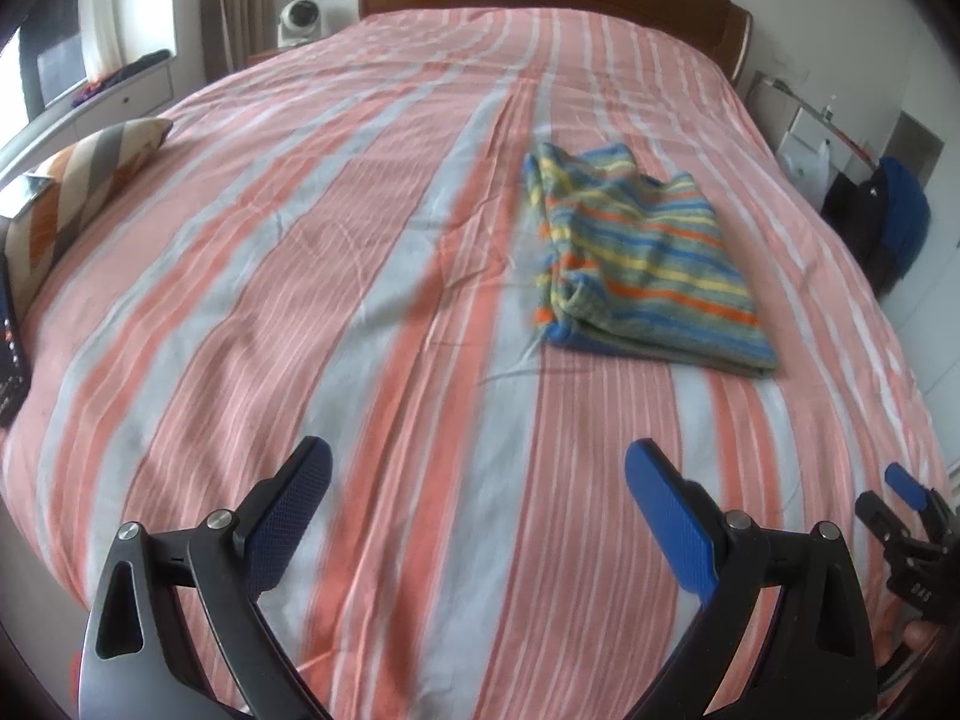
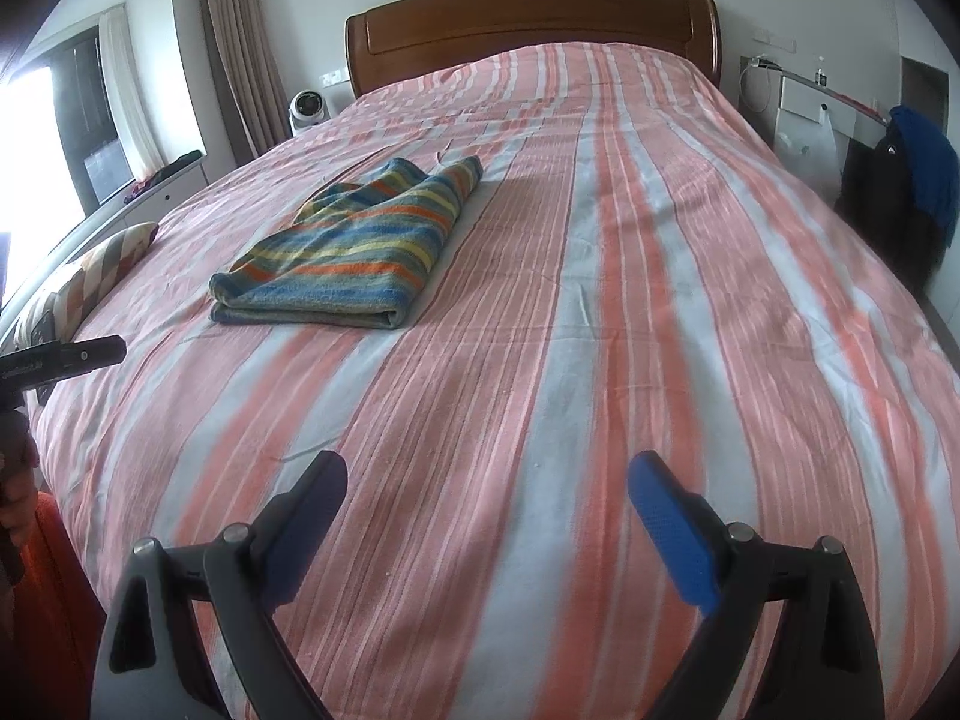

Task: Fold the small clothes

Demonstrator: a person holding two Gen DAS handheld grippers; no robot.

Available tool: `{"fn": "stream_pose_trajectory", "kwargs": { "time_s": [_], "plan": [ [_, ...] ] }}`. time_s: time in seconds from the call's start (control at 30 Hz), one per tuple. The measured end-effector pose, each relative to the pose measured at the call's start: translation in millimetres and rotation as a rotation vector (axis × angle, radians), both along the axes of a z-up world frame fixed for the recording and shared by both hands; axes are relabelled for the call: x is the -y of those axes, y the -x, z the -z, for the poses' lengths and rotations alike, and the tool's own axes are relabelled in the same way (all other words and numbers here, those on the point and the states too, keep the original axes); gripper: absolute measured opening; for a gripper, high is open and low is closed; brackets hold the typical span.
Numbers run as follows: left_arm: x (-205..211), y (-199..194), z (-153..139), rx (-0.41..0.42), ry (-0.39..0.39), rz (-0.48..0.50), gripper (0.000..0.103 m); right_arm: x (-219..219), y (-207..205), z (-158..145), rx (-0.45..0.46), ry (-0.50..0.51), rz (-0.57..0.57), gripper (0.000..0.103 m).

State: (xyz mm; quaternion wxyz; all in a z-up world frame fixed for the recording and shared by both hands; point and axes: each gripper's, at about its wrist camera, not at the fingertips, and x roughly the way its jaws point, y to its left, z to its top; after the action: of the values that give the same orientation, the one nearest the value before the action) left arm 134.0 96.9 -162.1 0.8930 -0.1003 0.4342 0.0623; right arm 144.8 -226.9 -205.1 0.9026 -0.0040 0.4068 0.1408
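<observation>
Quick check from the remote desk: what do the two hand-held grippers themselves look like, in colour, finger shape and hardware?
Both match. The left hand-held gripper has black plastic arms with cut-out slots, silver pivot bolts, and two flat blue textured finger pads with rounded tips. The right hand-held gripper has the same dark frame, silver bolts and blue pads. No cables show. An orange garment shows at the right view's lower left edge.

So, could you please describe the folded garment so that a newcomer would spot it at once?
Start at the bed with the wooden headboard and pink-and-grey striped cover. The folded garment lies on its middle. Its blue, yellow and orange cross-stripes set it apart from the diamond-patterned cushion at the bed's edge.
</observation>
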Motion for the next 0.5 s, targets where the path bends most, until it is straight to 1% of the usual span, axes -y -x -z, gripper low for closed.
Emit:
{"fn": "stream_pose_trajectory", "kwargs": {
  "time_s": [0.2,0.43,0.5],
  "plan": [
    [0.8,-5.5,2.9,-0.008,-0.019,0.003,0.099,-4.2,-0.7,2.9,0.0,0.004,-0.014,0.094],
    [2.4,-12.0,9.6,-0.022,-0.056,0.014,0.099,-5.3,-5.4,9.8,-0.021,-0.002,-0.009,0.094],
    [1.3,-21.5,10.9,-0.027,-0.047,0.031,0.099,-6.4,-6.4,12.2,-0.026,0.0,-0.011,0.094]
  ]
}}
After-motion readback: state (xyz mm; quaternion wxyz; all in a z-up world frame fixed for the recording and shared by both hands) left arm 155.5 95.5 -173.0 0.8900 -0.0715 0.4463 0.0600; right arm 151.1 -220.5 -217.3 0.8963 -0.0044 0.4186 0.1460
